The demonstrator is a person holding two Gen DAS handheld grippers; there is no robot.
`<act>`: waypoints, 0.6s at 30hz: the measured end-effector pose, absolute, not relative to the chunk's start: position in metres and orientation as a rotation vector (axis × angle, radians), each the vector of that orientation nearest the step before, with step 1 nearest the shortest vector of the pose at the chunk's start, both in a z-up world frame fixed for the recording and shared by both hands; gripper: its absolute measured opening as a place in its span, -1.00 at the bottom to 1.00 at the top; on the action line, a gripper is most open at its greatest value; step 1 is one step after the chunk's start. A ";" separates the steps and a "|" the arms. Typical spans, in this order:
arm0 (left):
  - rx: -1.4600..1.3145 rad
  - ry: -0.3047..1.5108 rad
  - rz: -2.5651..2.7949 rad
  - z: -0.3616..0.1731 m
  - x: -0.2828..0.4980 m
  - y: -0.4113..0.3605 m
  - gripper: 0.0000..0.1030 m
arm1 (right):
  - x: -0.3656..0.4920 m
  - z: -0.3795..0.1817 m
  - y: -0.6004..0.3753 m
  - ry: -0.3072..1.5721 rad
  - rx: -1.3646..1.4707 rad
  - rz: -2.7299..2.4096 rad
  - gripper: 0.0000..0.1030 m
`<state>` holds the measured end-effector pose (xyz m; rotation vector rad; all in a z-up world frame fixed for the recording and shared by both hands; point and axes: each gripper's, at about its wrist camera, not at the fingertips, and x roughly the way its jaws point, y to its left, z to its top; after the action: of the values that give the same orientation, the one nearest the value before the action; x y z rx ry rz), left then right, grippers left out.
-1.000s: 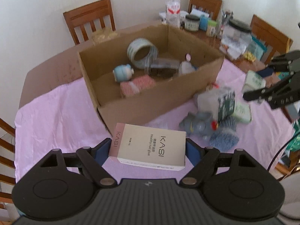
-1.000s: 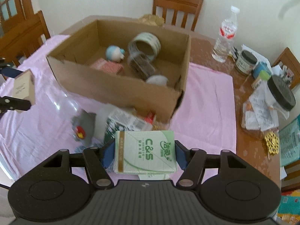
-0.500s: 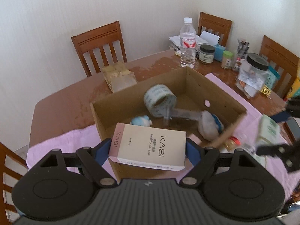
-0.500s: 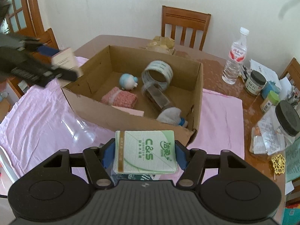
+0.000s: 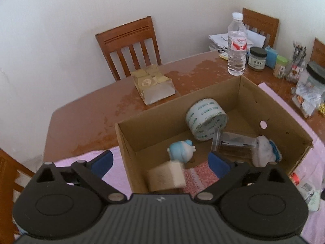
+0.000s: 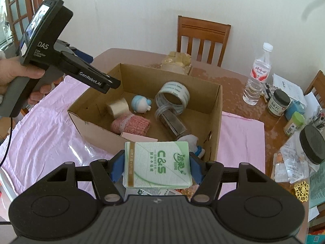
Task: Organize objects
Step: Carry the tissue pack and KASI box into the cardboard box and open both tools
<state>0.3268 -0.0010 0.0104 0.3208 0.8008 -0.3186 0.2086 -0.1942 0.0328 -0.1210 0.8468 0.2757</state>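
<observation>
The brown table (image 5: 85,120), partly under a pink cloth (image 6: 46,126), bears an open cardboard box (image 6: 215,122). Over the box's left near corner a hand (image 6: 18,75) wraps the grey handle of the left gripper (image 5: 160,161), tilted downward, its body lettered "DAS" and its arm "GenRobot.AI". Its jaws have just been opening and now stand wide, with nothing pressed between the blue pads (image 5: 102,161); the small tan box (image 5: 165,175) it held is blurred, loose inside the cardboard box at the near left wall, just beside the pink knitted cloth (image 6: 132,125). The right gripper (image 6: 157,166) angles down at the box's near side, clamped on a green tissue pack (image 6: 158,164) printed "C&S". In the box lie a tape roll (image 5: 206,120) with faint green print, a clear jar (image 6: 170,122) on its side, and a blue-and-white toy (image 5: 180,149). A water bottle (image 5: 236,44) with a red label stands far right.
</observation>
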 end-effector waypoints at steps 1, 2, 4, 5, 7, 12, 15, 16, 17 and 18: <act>0.311 0.802 -0.319 0.010 0.325 0.002 0.94 | 0.210 0.033 -0.193 0.848 -0.124 0.278 0.34; 0.305 0.799 -0.319 0.011 0.322 0.006 0.94 | 0.211 0.033 -0.192 0.848 -0.128 0.283 0.34; 0.298 0.793 -0.320 0.014 0.317 0.012 0.94 | 0.213 0.033 -0.190 0.848 -0.139 0.291 0.34; 0.290 0.789 -0.316 0.016 0.314 0.017 0.94 | 0.215 0.033 -0.188 0.848 -0.143 0.296 0.34; 0.274 0.786 -0.306 0.020 0.309 0.025 0.95 | 0.220 0.034 -0.184 0.847 -0.154 0.306 0.34; 0.210 0.781 -0.279 0.030 0.295 0.054 0.96 | 0.235 0.038 -0.167 0.830 -0.186 0.340 0.34; 0.187 0.773 -0.258 0.034 0.285 0.070 0.97 | 0.247 0.041 -0.153 0.821 -0.204 0.360 0.34; 0.184 0.771 -0.251 0.035 0.283 0.074 0.97 | 0.251 0.042 -0.147 0.817 -0.211 0.367 0.34; 0.183 0.769 -0.239 0.035 0.280 0.079 0.98 | 0.255 0.043 -0.142 0.812 -0.218 0.377 0.34; 0.183 0.768 -0.227 0.035 0.278 0.083 0.99 | 0.259 0.043 -0.135 0.809 -0.228 0.385 0.34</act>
<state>0.2783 0.0832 0.0351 0.1828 0.7685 -0.2271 0.2586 -0.1354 0.0433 -0.2283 0.8090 0.3850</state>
